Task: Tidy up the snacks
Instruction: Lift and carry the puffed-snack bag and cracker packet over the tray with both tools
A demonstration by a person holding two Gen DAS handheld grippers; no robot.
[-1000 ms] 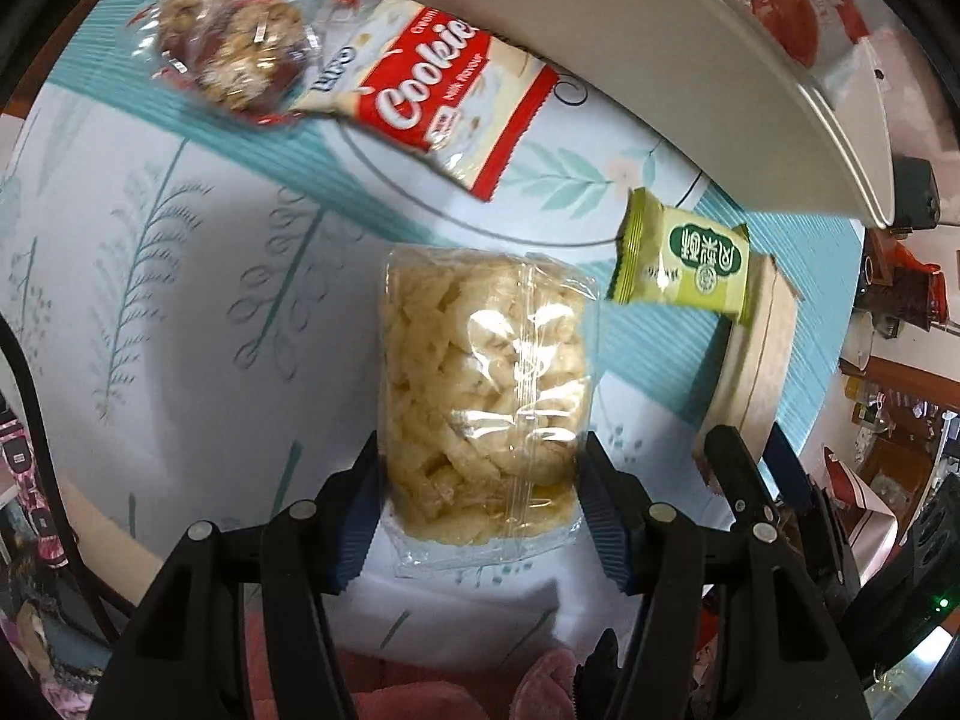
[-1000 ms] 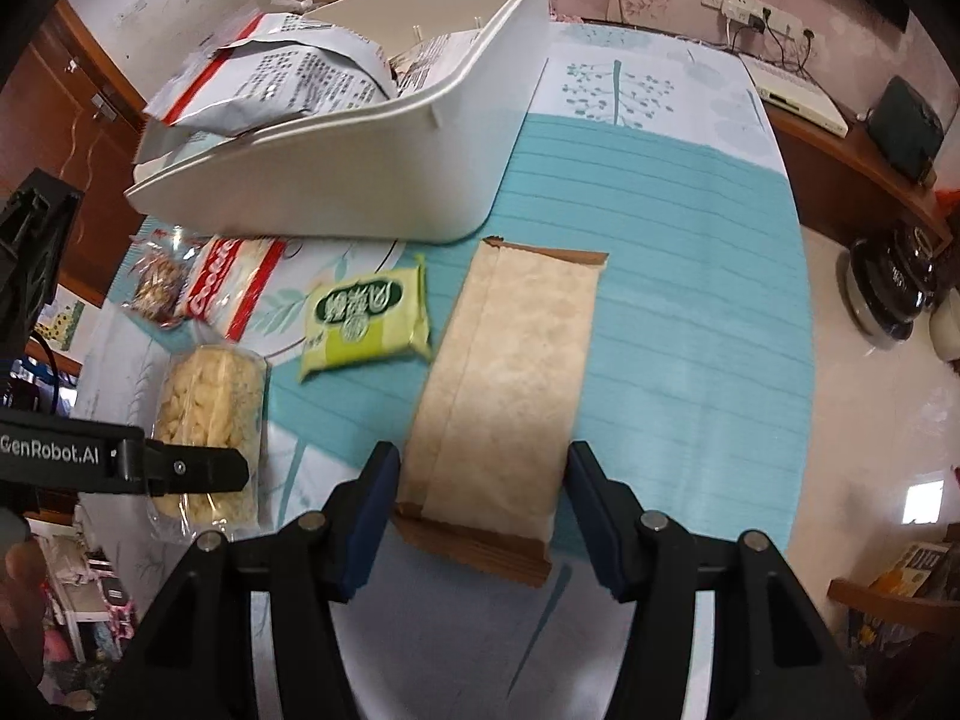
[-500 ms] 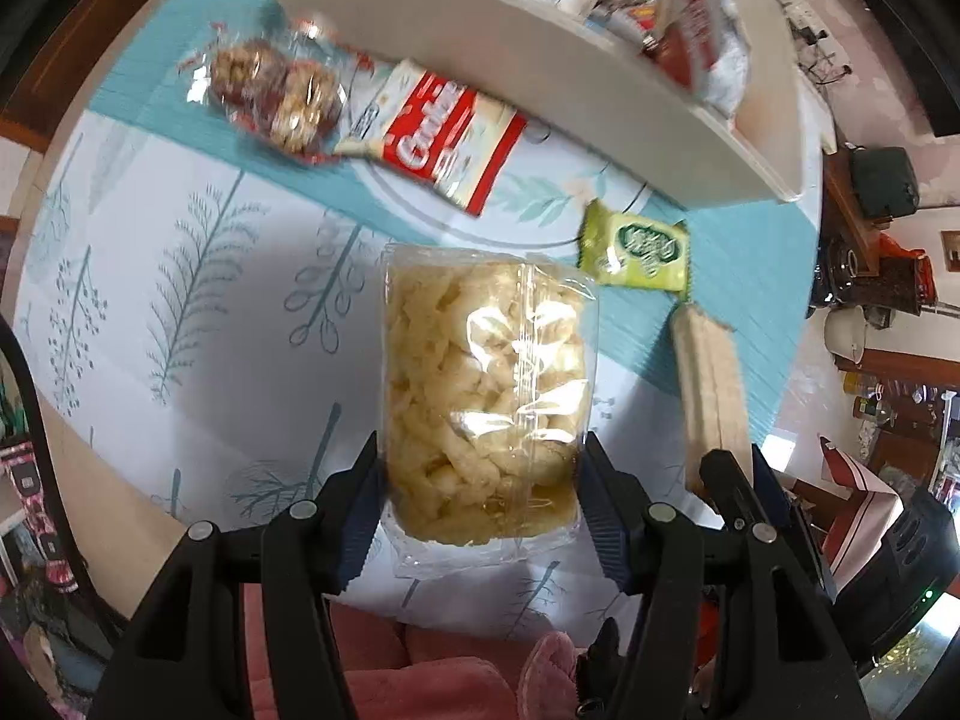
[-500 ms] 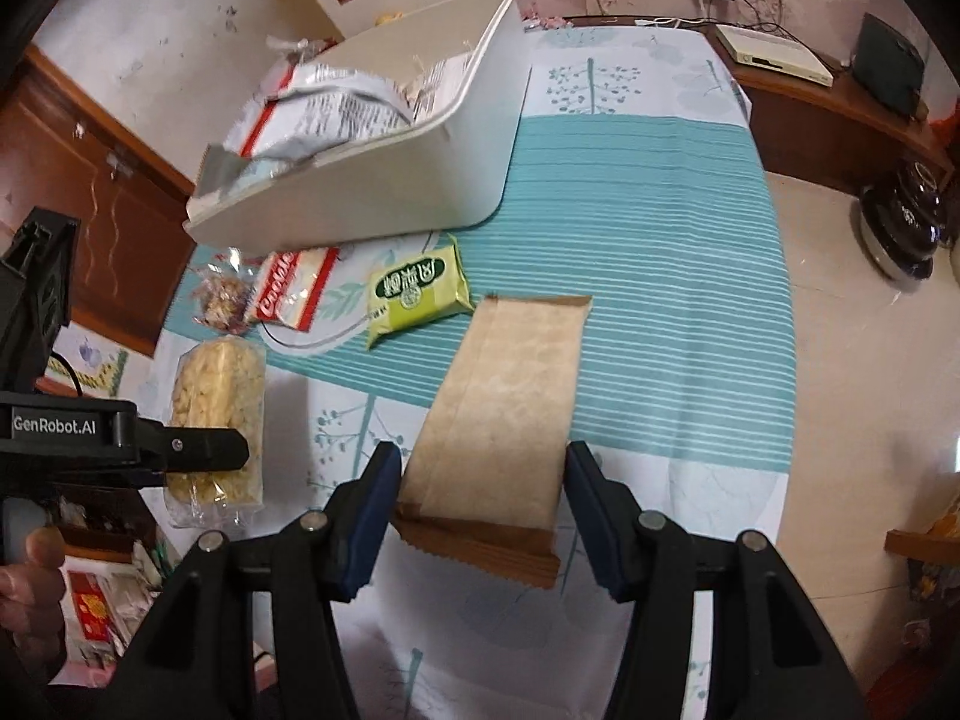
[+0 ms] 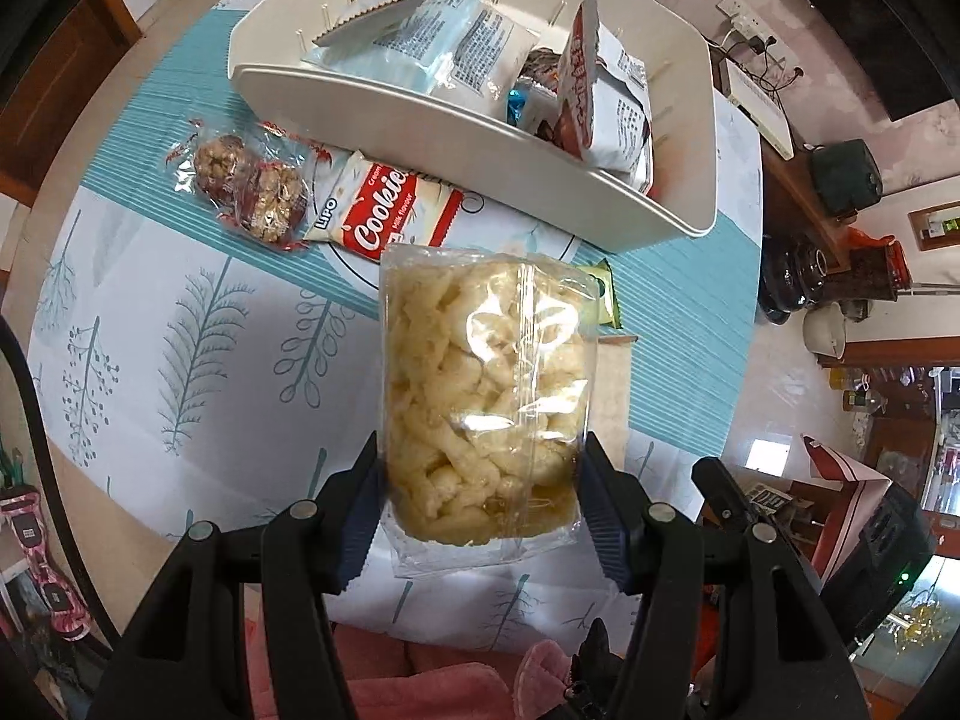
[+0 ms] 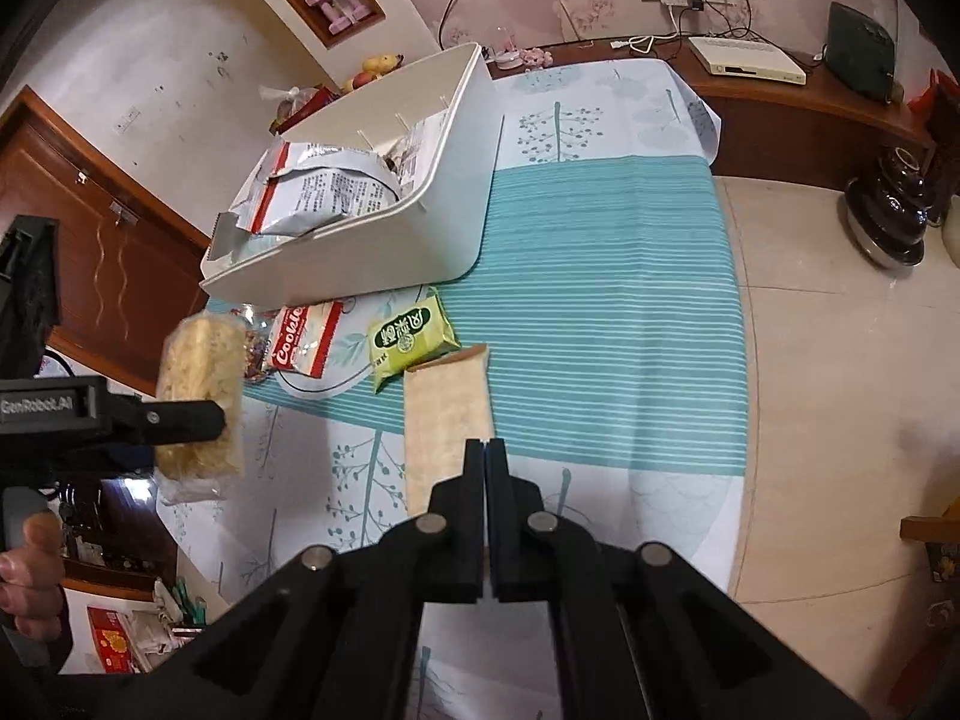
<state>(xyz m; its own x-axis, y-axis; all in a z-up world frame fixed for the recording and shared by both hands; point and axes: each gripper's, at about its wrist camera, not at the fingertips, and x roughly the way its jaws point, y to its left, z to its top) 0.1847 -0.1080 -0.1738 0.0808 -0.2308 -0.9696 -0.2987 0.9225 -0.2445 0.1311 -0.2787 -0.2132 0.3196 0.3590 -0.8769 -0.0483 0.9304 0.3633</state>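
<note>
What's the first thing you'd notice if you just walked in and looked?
A clear bag of puffy yellow snacks, pinched in the left gripper and lifted above the table. Behind it sits a white bin already stuffed with packets. The right gripper is shut and empty, above a tan packet.

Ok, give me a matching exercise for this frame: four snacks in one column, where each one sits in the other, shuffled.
1. clear puff pack
2. green packet
3. Cookies packet
4. silver bag

A. in the white bin
B. between the left gripper fingers
C. on the table, next to the brown pack
D. on the table, beside the nut clusters

Pairs: 1-B, 2-C, 3-D, 4-A.
</note>
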